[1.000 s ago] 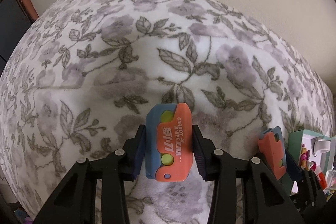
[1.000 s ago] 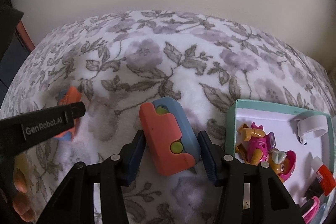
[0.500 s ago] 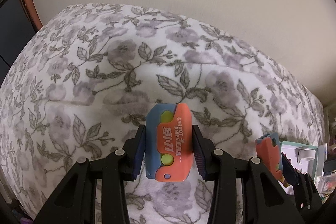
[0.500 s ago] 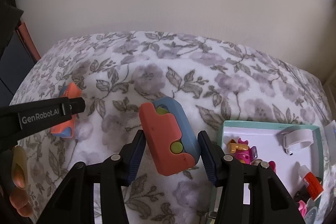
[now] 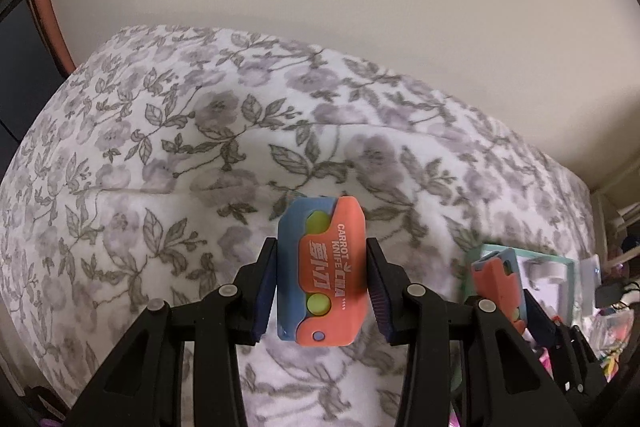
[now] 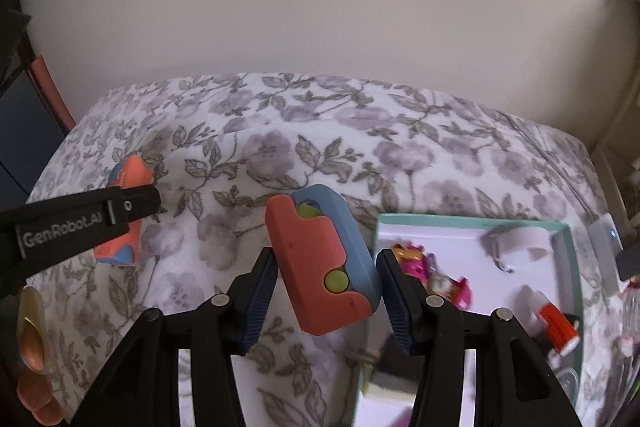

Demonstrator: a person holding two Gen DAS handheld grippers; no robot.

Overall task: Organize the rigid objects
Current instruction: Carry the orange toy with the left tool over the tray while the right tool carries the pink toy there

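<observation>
Your left gripper [image 5: 322, 281] has its jaws clamped on one carrot knife [image 5: 322, 273] above the floral blanket [image 5: 160, 167], while your right gripper [image 6: 326, 285] pinches another carrot knife [image 6: 322, 259] beside the teal box [image 6: 564, 255].

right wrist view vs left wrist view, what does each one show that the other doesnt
Only the right wrist view shows the tray's contents: pink figures, a white ring, a glue stick. Only the left wrist view shows the "CARROT KNIFE" print on the left gripper's toy. Both show the floral blanket, each gripper shut on an orange-and-blue toy, including the right gripper and its toy.
</observation>
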